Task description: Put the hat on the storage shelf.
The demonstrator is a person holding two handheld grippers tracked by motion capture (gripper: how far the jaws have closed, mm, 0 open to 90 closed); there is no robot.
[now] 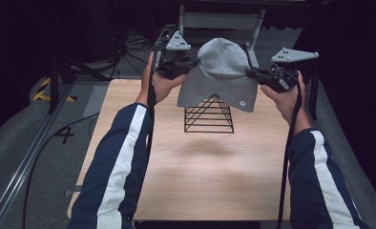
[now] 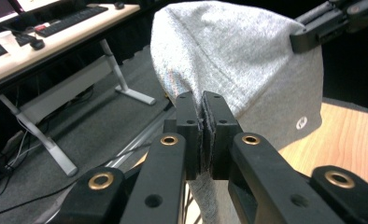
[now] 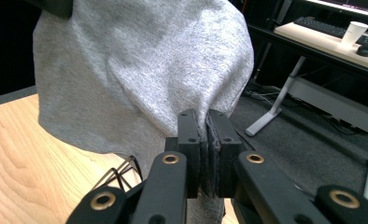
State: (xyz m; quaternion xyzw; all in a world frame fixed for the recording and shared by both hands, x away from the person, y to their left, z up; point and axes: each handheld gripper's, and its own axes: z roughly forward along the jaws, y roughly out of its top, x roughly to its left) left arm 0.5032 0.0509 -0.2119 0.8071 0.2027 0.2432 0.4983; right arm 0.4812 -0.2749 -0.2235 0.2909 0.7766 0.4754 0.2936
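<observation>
Two claws hold a grey beanie (image 1: 220, 71) stretched above a black wire stand (image 1: 209, 114).

The left claw (image 1: 192, 63) is clenched on the beanie's left edge, the right claw (image 1: 251, 72) on its right edge. The beanie hangs over the far middle of the wooden tabletop (image 1: 195, 162), its hem draping across the stand's peak.

Looking along two black jaws rising from the bottom centre, the left gripper (image 2: 204, 133) pinching the edge of a grey beanie (image 2: 238, 60), pads pressing the fabric flat between them. Hanging across the upper middle, the hat showing a small round logo at lower right. Gripping its far side at upper right, the right gripper (image 2: 313, 35). Lying at right, the wooden table (image 2: 345, 135); standing at upper left, a desk (image 2: 56, 42) with keyboards.
</observation>
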